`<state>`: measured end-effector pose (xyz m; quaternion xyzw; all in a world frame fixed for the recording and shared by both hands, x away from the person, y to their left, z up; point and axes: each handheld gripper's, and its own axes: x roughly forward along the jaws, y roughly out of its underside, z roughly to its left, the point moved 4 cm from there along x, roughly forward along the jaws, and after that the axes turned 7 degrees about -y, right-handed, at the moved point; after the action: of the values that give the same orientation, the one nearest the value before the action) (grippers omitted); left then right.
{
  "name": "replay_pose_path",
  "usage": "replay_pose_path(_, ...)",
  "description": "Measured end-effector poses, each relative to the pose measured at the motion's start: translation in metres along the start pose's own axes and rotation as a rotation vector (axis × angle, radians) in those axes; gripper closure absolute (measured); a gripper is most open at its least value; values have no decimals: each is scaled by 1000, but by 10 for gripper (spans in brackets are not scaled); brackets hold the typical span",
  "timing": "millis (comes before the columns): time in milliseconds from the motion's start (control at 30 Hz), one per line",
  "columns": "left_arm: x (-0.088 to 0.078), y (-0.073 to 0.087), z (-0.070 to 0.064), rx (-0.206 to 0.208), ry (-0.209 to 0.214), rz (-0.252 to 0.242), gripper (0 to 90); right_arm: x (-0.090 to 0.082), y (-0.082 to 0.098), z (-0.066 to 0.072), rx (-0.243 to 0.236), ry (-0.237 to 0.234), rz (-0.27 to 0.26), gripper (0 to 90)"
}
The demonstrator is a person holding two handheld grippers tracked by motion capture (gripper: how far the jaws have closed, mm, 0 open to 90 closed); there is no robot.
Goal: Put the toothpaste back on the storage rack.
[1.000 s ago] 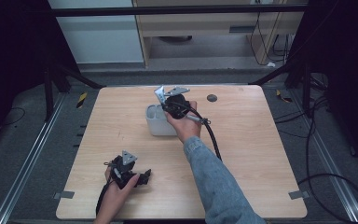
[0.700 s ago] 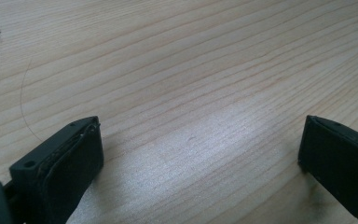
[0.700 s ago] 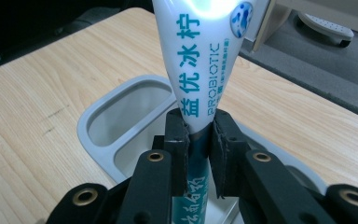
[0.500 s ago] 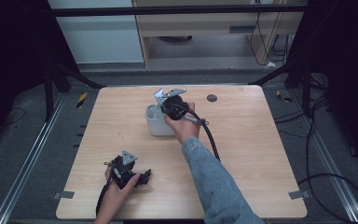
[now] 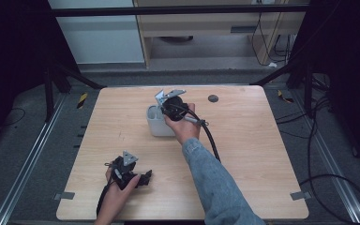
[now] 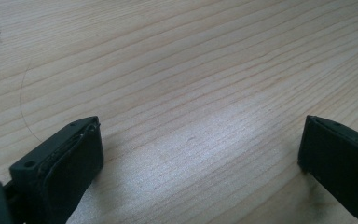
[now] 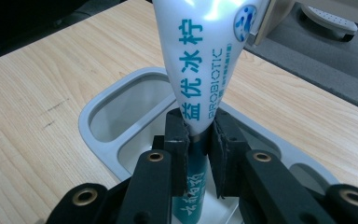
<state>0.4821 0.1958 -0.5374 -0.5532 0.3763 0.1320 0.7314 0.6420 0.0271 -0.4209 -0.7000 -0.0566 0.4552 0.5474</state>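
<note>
Progress looks to be near the middle of the work, as I judge it. The right gripper [image 7: 198, 135] pinches a white soft plastic tube with teal printed letters [image 7: 205, 56], and the two black jaws press on its narrow lower part from both sides. The tube stands almost upright, with its wide flat end up. Its lower end is below the jaws, directly over a light grey plastic holder with several open compartments [image 7: 91, 109]. Whether the bottom of the tube already touches the floor of a compartment I cannot tell, because the jaws hide it.

In the high view the right gripper [image 5: 171, 105] is held over the grey holder [image 5: 153, 126], which stands on the light wooden table [image 5: 243, 154] near its far middle part. So the picking up is done, and the tube is brought to the holder.

What is left, in my opinion, is to lower the tube fully into one compartment, to open the jaws, and to take the hand away without pulling the tube over.

The left gripper [image 5: 143, 178] rests low near the front left edge of the table, well apart from the holder. Its jaws stand wide apart with only bare wood between them, so it has no part in this step.
</note>
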Motion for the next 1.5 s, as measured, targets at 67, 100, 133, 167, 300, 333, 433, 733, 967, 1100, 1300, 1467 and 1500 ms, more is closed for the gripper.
replay_pose_path(67, 0, 0, 0, 0, 0, 0, 0, 1, 0, 1, -7, 1, 6, 781)
replay_pose_path(100, 0, 0, 0, 0, 0, 0, 0, 1, 0, 1, -8, 1, 8, 781)
replay_pose_path(133, 0, 0, 0, 0, 0, 0, 0, 1, -1, 1, -14, 3, 10, 780)
replay_pose_path(167, 0, 0, 0, 0, 0, 0, 0, 1, -1, 2, -9, 3, 11, 780)
replay_pose_path(300, 0, 0, 0, 1, 1, 0, 0, 2, -2, 2, -13, 7, 16, 776)
replay_pose_path(333, 0, 0, 0, 1, 1, 0, 0, 2, -2, 2, -10, 8, 17, 776)
replay_pose_path(433, 0, 0, 0, 1, 1, 0, 0, 3, -3, 2, -11, 11, 24, 776)
replay_pose_path(733, 0, 0, 0, 1, 2, -2, 0, 9, -8, 3, 4, 12, 46, 773)
replay_pose_path(967, 0, 0, 0, 1, 2, -1, 0, 12, -11, 4, -4, 15, 58, 769)
replay_pose_path(1100, 0, 0, 0, 2, 4, -2, 0, 12, -11, 3, 6, 11, 60, 767)
replay_pose_path(1300, 0, 0, 0, 3, 4, -2, 0, 13, -13, 1, 13, 12, 63, 765)
replay_pose_path(1467, 1, 0, 0, 3, 4, -2, 0, 13, -13, 1, 13, 10, 64, 759)
replay_pose_path(1500, 0, 0, 0, 3, 4, -2, 0, 13, -13, 0, 14, 10, 64, 756)
